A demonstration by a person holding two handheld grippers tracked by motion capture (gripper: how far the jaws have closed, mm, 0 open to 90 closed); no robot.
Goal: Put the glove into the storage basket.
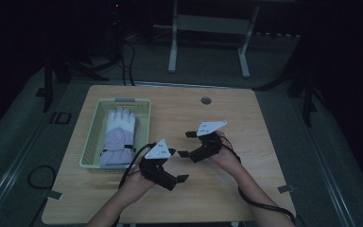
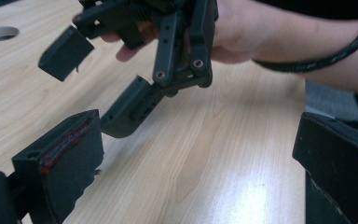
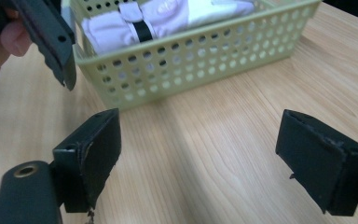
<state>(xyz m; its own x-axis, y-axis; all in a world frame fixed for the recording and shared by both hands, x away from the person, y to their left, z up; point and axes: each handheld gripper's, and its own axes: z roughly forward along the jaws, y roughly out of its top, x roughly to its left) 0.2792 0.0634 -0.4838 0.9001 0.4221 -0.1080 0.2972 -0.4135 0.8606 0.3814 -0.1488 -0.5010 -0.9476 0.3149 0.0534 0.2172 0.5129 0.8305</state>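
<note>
A pale green perforated basket (image 1: 90, 142) stands on the left part of the wooden table (image 1: 246, 113). A white and lavender glove (image 1: 118, 135) with a black strap lies in it. My left gripper (image 1: 177, 165) is just right of the basket's near corner, open and holding nothing. My right gripper (image 1: 186, 144) is open and empty at the table's middle, its jaws pointing left toward the left gripper. The left gripper view has its own jaws wide apart (image 2: 196, 158) with the right gripper (image 2: 95, 81) close ahead. Across the right gripper (image 3: 205, 158), the basket (image 3: 200, 60) and glove (image 3: 168, 14) lie close.
A round cable hole (image 1: 206, 100) sits near the table's far edge. A white desk frame (image 1: 208, 28) stands on the floor behind the table. Cables trail from both grippers off the near edge. One jaw of the left gripper (image 3: 51, 37) hangs beside the basket's corner.
</note>
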